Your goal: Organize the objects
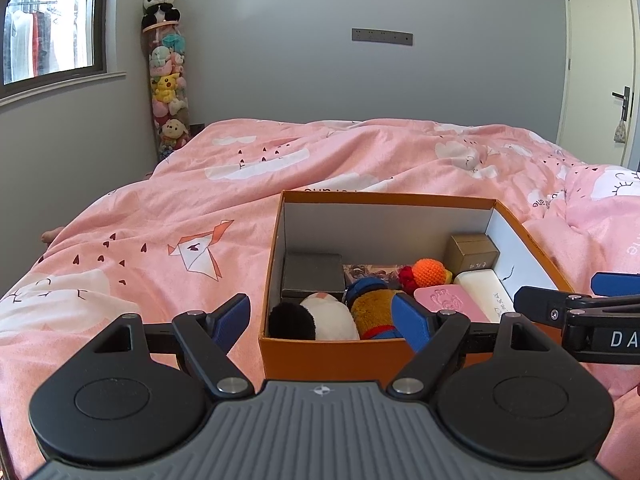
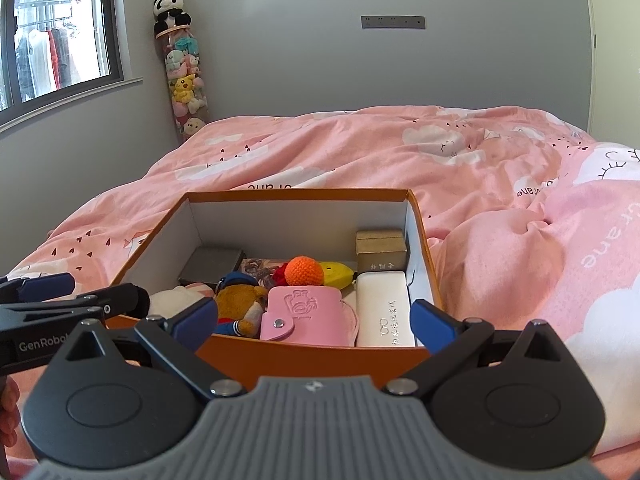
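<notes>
Open-topped orange cardboard box [image 2: 320, 354] at twelve o'clock on pink patterned duvet [image 2: 500, 240]; left gripper [image 1: 322, 318] and right gripper [image 2: 316, 320] both spread wide, holding nothing.

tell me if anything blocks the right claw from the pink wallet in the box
Only the box's near wall lies between the open right claw and the pink wallet. The box has no lid, so from above the wallet is uncovered.

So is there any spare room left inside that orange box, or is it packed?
The front of the orange box is crowded: plush toys, pink pouch and white case lie side by side. The open room is above the low grey box by the back wall, and on the pink bedspread around the box.
</notes>
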`<state>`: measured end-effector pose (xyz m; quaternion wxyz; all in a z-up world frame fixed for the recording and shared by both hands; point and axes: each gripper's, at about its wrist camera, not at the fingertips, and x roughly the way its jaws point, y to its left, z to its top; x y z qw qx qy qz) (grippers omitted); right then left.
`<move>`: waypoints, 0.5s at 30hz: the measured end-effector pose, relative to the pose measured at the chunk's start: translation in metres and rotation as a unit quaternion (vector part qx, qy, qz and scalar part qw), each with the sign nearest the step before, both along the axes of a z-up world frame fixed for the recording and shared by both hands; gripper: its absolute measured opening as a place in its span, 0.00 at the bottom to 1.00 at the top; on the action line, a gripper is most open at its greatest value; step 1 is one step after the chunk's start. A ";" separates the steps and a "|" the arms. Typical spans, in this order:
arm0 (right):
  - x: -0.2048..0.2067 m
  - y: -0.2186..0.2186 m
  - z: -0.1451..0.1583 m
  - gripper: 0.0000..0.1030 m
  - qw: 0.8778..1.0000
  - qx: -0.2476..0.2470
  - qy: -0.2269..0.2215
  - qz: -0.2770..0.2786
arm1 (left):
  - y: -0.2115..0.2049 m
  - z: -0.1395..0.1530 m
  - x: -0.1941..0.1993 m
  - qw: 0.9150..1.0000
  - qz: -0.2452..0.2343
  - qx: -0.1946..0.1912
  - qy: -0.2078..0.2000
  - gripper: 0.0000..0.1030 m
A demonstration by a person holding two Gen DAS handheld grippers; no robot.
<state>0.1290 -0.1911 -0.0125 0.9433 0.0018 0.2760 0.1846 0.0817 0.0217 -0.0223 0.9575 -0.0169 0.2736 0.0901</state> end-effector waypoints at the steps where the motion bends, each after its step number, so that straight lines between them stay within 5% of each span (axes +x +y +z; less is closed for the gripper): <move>1: 0.000 0.000 0.000 0.99 1.000 0.000 0.000 0.000 | 0.000 0.000 0.000 1.000 0.000 0.000 0.000 0.91; 15: -0.003 0.001 -0.004 0.99 1.000 0.001 0.005 0.001 | -0.001 -0.001 0.000 1.000 0.000 -0.002 0.004 0.91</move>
